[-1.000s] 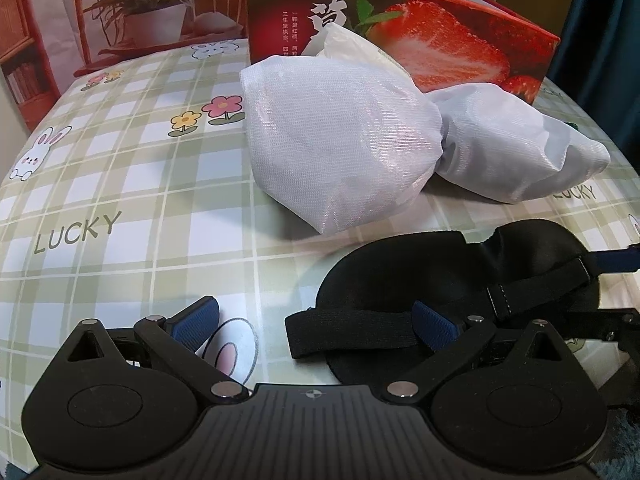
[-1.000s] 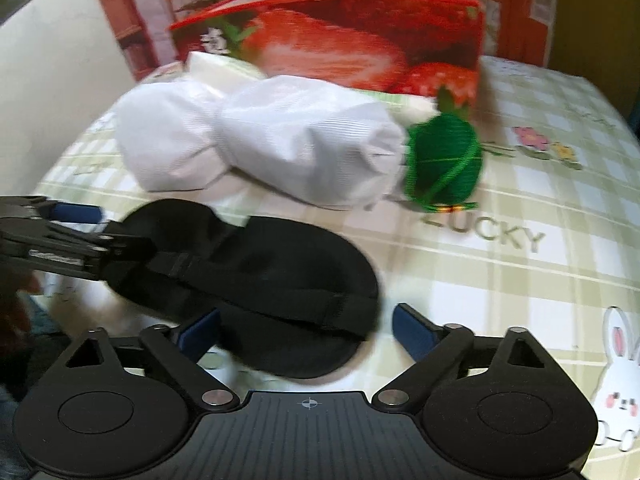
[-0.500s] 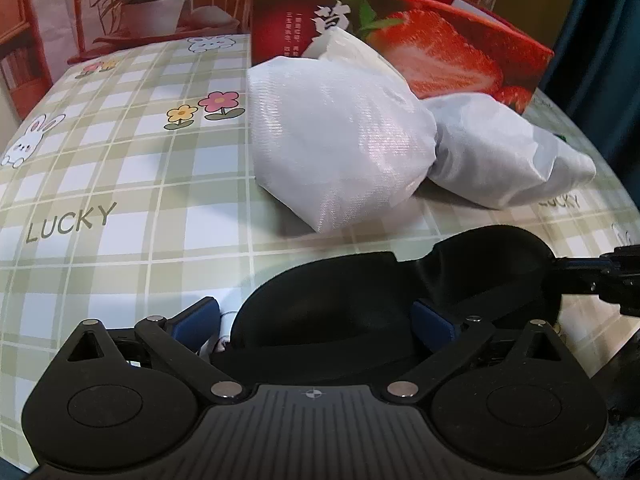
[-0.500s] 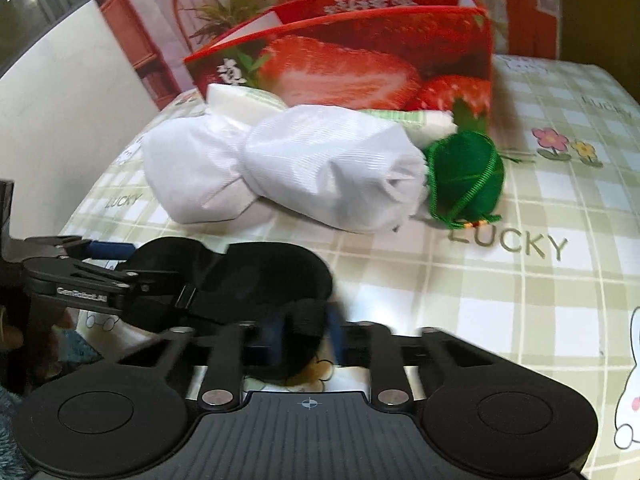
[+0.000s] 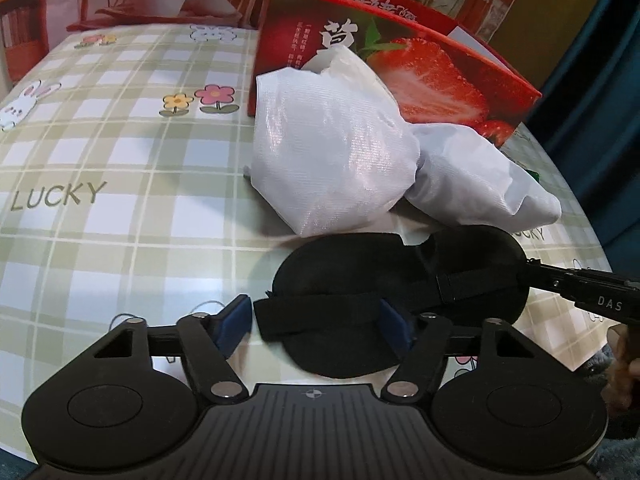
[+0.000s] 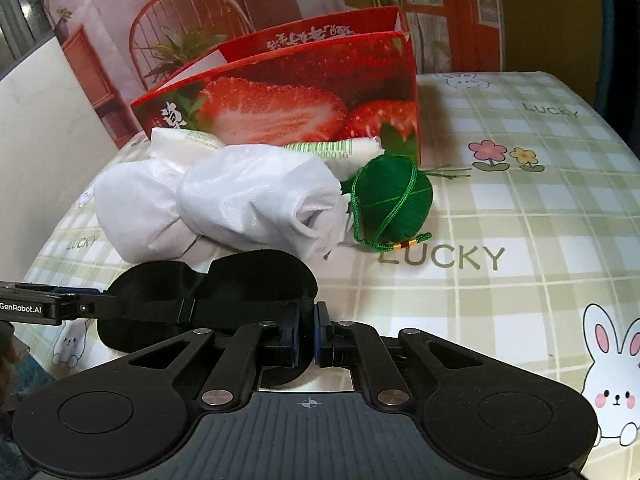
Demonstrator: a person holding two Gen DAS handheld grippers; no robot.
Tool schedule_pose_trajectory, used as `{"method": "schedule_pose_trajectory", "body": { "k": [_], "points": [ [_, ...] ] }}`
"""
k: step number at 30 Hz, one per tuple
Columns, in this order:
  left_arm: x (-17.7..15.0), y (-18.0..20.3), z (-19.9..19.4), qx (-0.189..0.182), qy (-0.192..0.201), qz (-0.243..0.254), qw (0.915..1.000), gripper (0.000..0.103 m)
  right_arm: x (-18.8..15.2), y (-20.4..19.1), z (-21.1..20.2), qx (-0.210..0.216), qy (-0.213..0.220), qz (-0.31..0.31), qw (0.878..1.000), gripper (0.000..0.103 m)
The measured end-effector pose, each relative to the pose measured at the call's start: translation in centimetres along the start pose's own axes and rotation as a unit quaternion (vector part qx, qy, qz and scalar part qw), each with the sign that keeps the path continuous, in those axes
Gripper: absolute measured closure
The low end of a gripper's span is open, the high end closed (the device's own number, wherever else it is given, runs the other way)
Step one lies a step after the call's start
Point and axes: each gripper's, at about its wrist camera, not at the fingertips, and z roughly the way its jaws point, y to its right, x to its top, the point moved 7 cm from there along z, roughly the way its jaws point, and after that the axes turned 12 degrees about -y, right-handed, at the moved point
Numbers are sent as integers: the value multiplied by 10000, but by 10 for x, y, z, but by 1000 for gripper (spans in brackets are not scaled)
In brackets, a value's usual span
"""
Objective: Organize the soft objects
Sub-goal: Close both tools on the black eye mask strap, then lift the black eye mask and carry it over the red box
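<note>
In the left wrist view, the left gripper (image 5: 316,320) has its jaws about half open and closing. The strap end of one black eye mask (image 5: 400,276) lies between the two blue pads. The right pad (image 5: 394,326) is against the mask; the left pad (image 5: 236,322) stands apart from the strap, so the mask is not yet pinched. Beyond the jaws, to the left, the desk (image 5: 120,152) has a green checked cloth with the word LUCKY, two printed flowers and one rabbit. Straight beyond the jaws lie two white pouches (image 5: 332,152), which touch each other, and behind them stands one red box (image 5: 420,64) with a strawberry picture. At the right of the jaws, the right gripper (image 5: 532,270) comes in from the edge and meets the far end of the mask.

In the right wrist view, the left gripper (image 6: 86,306) shows at the far left, at the other end of the mask (image 6: 208,292). The right gripper (image 6: 307,334) has its jaws fully closed, and they pinch the mask's near edge. Beyond the jaws lie the two pouches (image 6: 224,204), and behind them two small white packets (image 6: 180,142), one with a barcode. To the right of the pouches sits one green pouch (image 6: 390,200) with a green cord, just in front of the box (image 6: 288,96). Further right, the cloth shows two flowers, and rabbits are printed here and there on it.
</note>
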Motion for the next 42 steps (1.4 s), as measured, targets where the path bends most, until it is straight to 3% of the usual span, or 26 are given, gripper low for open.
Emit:
{"method": "schedule_pose_trajectory", "body": {
  "k": [9, 11, 14, 23, 30, 35, 42],
  "points": [
    [2, -1, 1, 13, 53, -88, 9999, 39, -4, -1, 9, 171, -78, 87, 9998, 97],
    [3, -6, 1, 62, 58, -171, 9998, 84, -4, -3, 11, 236, -114, 63, 9996, 96],
    [4, -17, -3, 1, 201, -396, 9990, 85, -4, -5, 12, 267, -146, -2, 9995, 95],
    [4, -15, -9, 210, 434, -268, 9985, 86, -4, -10, 19, 413, -271, -83, 9987, 84],
    [1, -16, -9, 183, 469, -218, 9985, 86, -4, -8, 20, 445, -214, -41, 9988, 84],
    [0, -17, -15, 202, 586, -180, 9979, 86, -2, -10, 14, 458, -119, -73, 9989, 94],
    [1, -16, -34, 90, 800, -181, 9966, 91, 11, -26, -9, 592, 175, -564, 9965, 96]
  ]
}}
